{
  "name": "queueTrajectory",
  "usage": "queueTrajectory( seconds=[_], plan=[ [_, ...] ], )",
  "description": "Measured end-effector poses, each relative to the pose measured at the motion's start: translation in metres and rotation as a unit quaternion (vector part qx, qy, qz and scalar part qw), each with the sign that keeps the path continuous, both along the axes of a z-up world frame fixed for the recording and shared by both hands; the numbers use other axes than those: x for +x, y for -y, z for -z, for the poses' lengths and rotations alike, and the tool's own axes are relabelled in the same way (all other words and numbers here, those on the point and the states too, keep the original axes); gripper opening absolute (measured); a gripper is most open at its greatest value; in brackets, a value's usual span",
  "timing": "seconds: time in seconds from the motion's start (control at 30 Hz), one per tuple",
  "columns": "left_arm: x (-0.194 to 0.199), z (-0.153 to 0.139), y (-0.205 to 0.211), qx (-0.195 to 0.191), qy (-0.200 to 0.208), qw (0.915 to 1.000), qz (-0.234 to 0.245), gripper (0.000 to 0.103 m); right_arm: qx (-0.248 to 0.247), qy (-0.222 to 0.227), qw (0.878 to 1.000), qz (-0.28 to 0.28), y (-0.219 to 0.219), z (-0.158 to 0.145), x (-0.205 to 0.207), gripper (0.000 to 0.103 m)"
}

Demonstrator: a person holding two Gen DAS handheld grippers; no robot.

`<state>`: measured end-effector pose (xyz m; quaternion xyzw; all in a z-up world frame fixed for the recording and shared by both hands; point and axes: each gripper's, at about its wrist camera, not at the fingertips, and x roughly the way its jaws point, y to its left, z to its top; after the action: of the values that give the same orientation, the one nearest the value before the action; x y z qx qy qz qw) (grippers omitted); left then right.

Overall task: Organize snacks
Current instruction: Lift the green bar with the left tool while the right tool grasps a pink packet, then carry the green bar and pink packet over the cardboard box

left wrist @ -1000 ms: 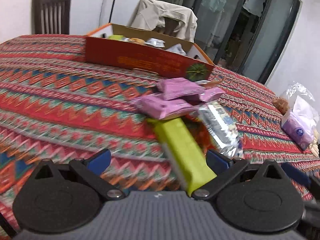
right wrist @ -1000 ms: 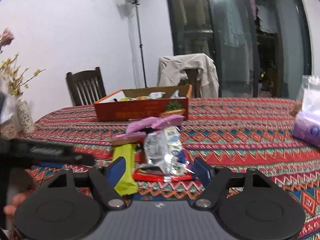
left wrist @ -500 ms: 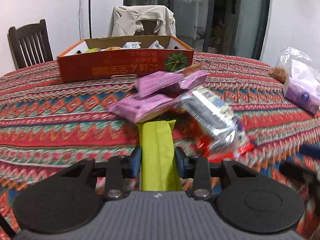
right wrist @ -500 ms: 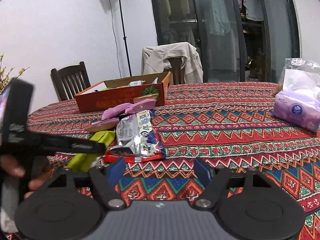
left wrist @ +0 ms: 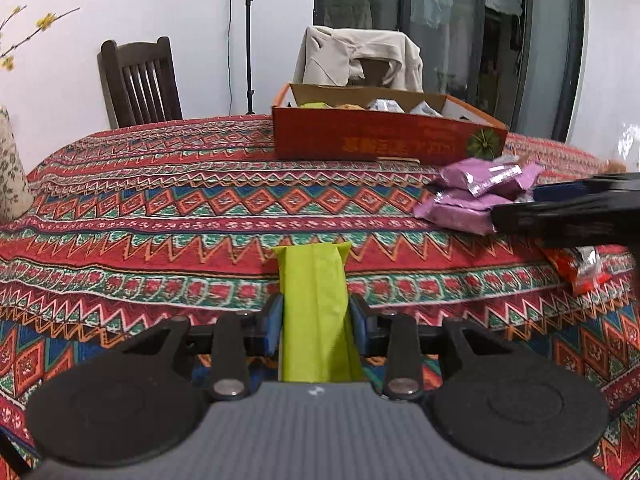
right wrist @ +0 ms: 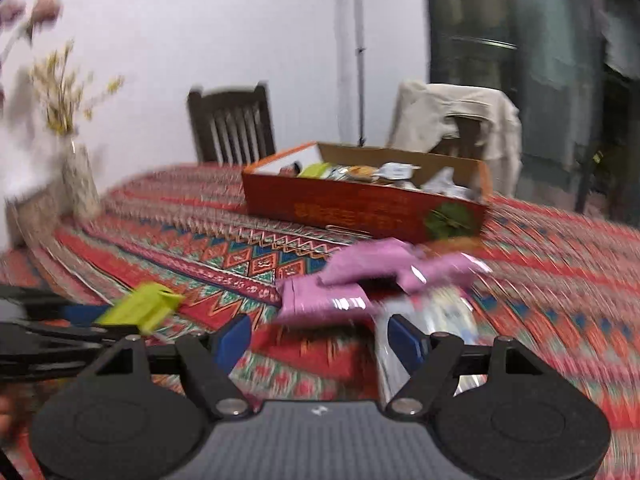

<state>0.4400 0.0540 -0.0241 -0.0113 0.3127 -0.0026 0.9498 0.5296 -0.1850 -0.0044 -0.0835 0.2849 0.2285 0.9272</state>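
The long lime-green foil snack bar (left wrist: 314, 312) sits lower centre in my left wrist view, clamped between the blue pads of my left gripper (left wrist: 316, 326), its far end poking out over the red zigzag-patterned tablecloth (left wrist: 160, 216). In my right wrist view the same bar shows at lower left, held clear of the pile. To the left of the bar the cloth is bare up to the floral vase (left wrist: 10, 176) at the left edge; the table's far rim curves below the dark wooden chair (left wrist: 138, 80).

My right gripper (right wrist: 320, 340) stands released, jaws apart, nothing pressed between them. A silver foil packet (right wrist: 436, 320) lies by its right pad; whether they touch I cannot tell through the blur. The pink foil packets (right wrist: 360, 276) are heaped just beyond.

The shallow orange-red cardboard box (left wrist: 384, 140) stands upper centre behind the pink heap, open-topped, holding several wrapped snacks, green and silver among them.
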Motion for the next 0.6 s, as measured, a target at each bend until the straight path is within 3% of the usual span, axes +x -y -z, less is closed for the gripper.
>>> queueTrajectory(
  seconds=[0.07, 0.17, 0.3, 0.6],
  plan=[
    [0.001, 0.000, -0.006, -0.015, 0.002, 0.9999, -0.001, 0.036, -0.025, -0.013, 1.000, 0.001, -0.017, 0.010, 0.026, 0.075],
    [-0.005, 0.001, -0.013, -0.034, 0.007, 0.9994, 0.002, 0.036, -0.024, -0.046, 0.999, 0.001, -0.030, 0.024, 0.050, 0.071],
    [-0.010, 0.000, -0.016, -0.046, 0.005, 0.9989, 0.001, 0.036, -0.022, -0.047, 0.999, 0.003, -0.038, 0.030, 0.039, 0.062],
    [-0.075, -0.012, 0.019, -0.071, 0.003, 0.9957, 0.059, 0.036, -0.013, -0.051, 0.999, 0.009, -0.010, 0.024, -0.091, 0.061]
  ],
)
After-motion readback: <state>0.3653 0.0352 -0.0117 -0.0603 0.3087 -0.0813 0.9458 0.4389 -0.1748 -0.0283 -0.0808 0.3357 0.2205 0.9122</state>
